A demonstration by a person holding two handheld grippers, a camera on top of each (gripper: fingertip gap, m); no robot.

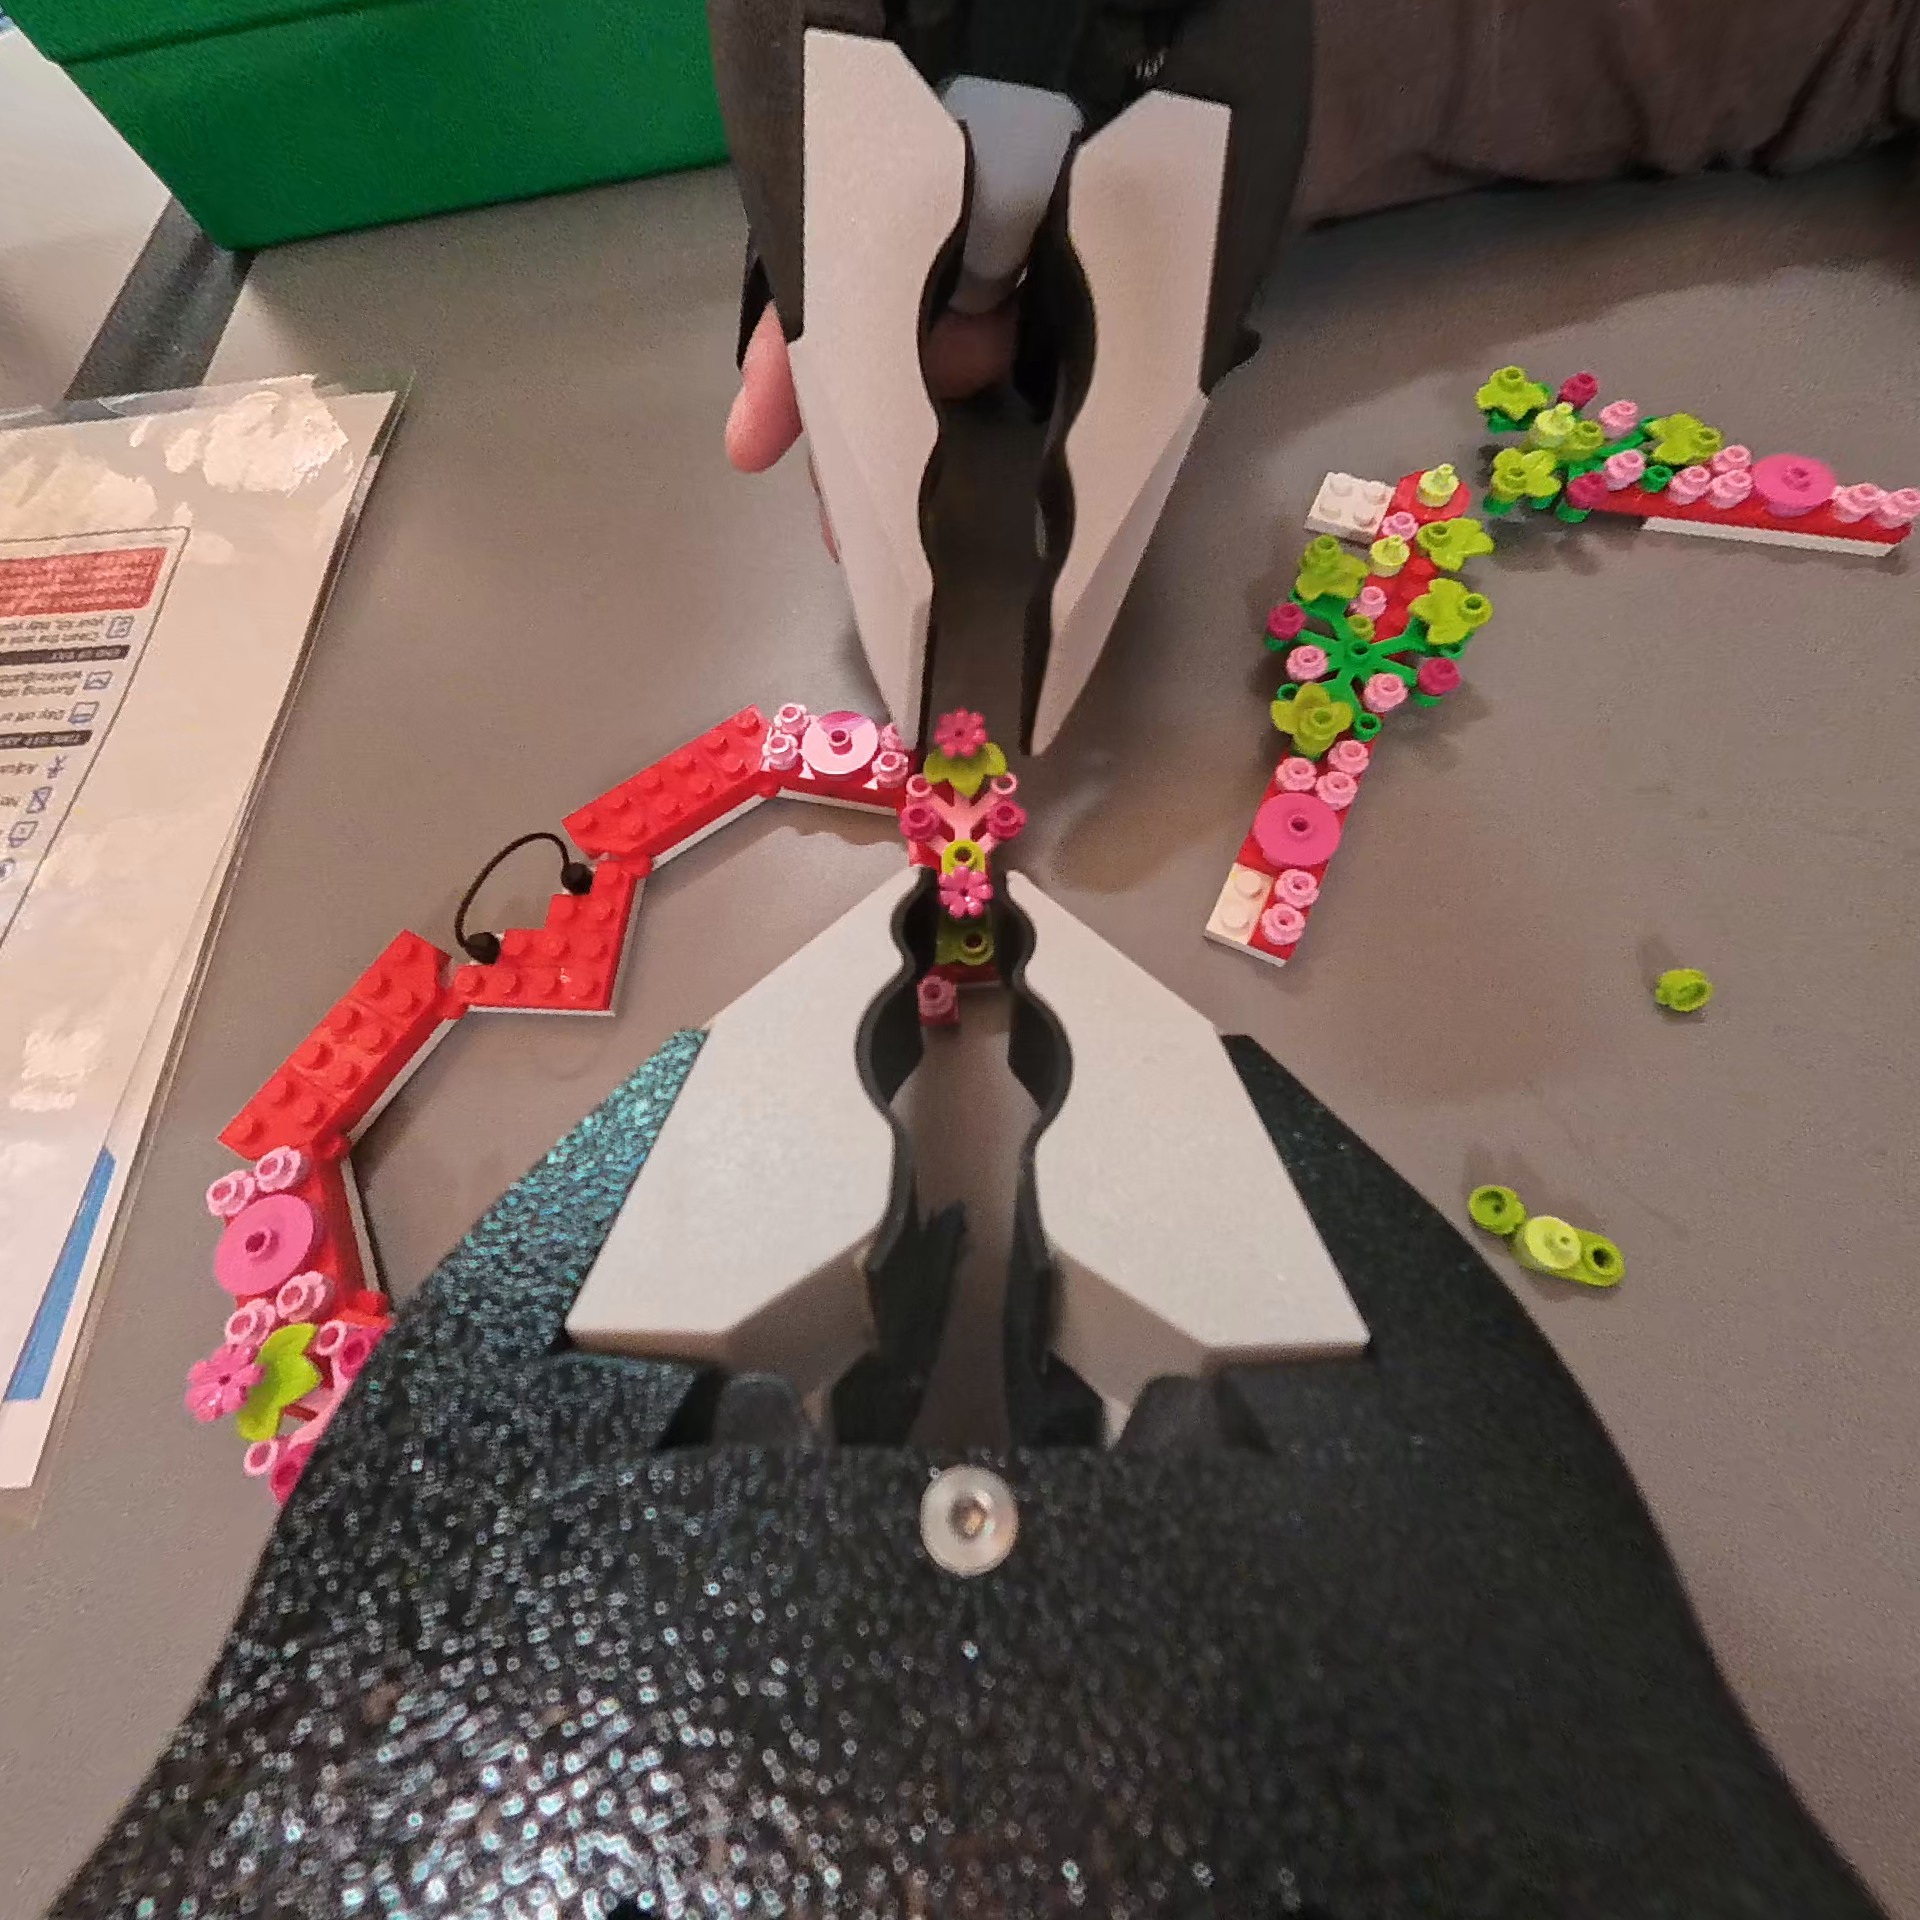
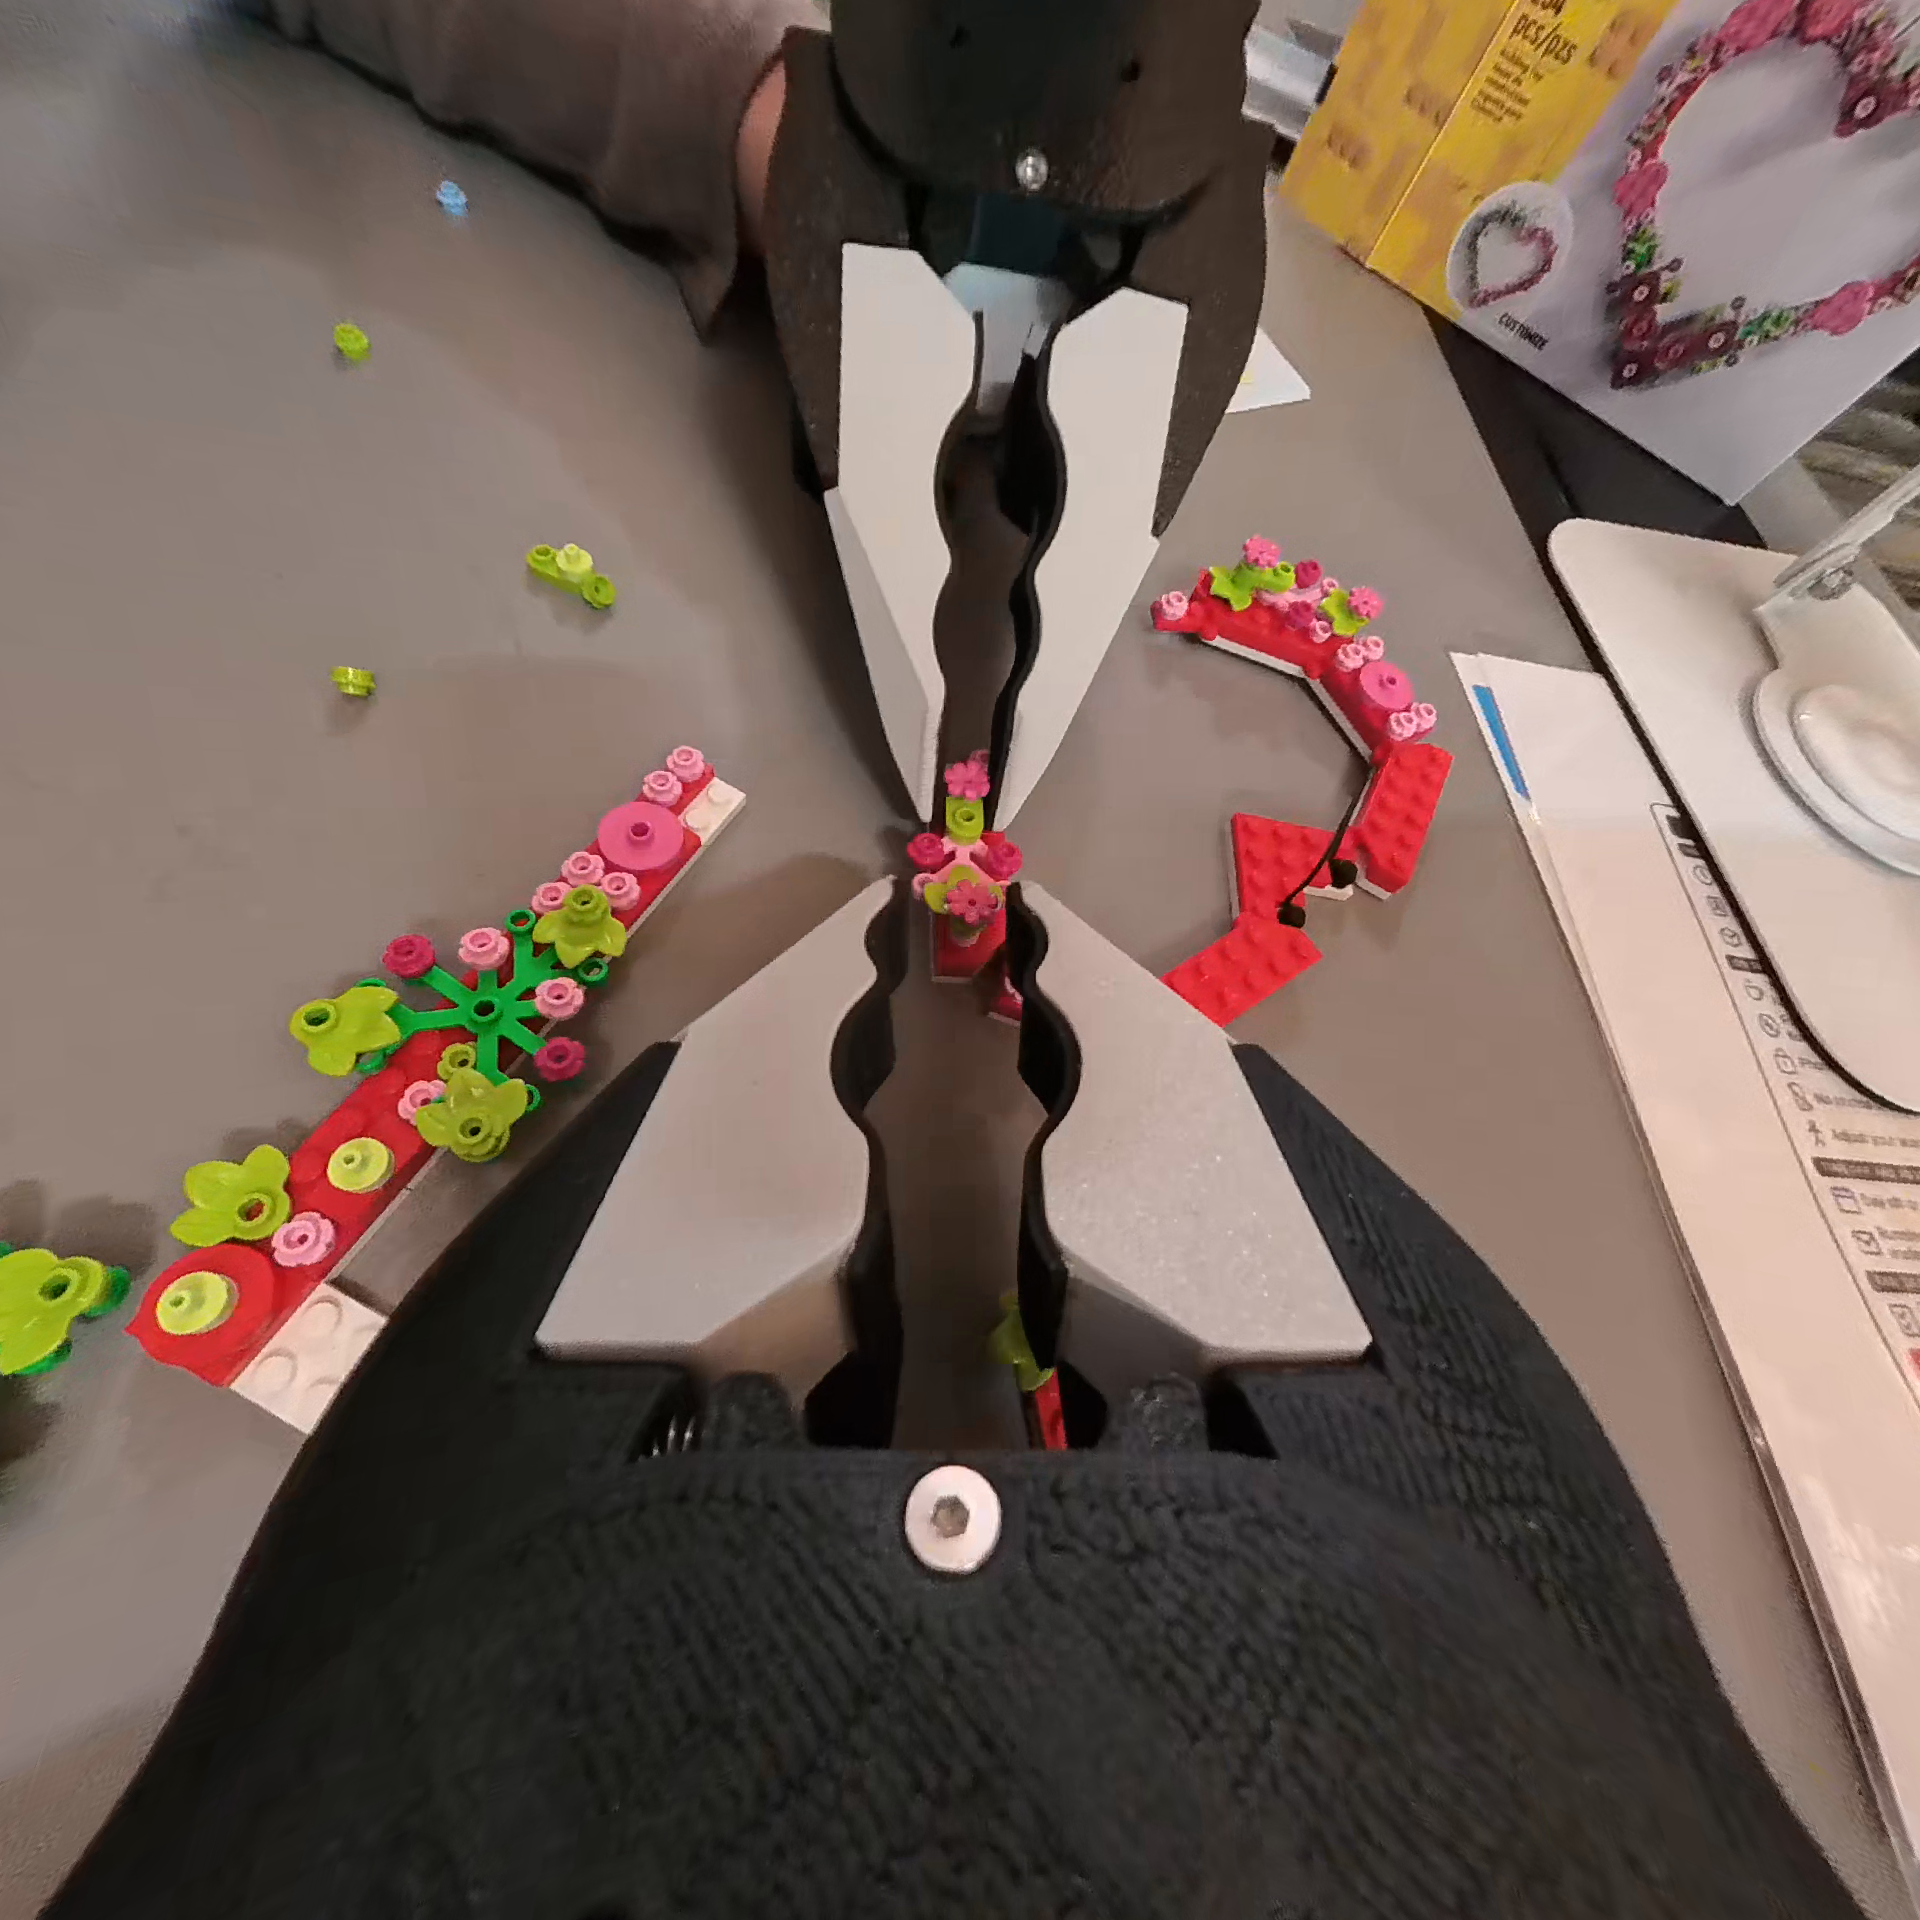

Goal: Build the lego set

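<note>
A: Where is the build?

B: On the grey tabletop (image 1: 1558,1091). The red arc (image 1: 499,935), a hinged chain of plates, is light but loose at its joints; I'd support it near a joint. Its flowered end segment (image 1: 961,831) sits between both claws.

A: Claw states?

B: Left claw (image 1: 964,883) is narrow, closed on that segment's sides. Right claw (image 2: 954,894) is narrow too; whether it grips, I cannot tell. The small flower studs (image 1: 958,734) likely pop off, so grip the plate edges.
</note>
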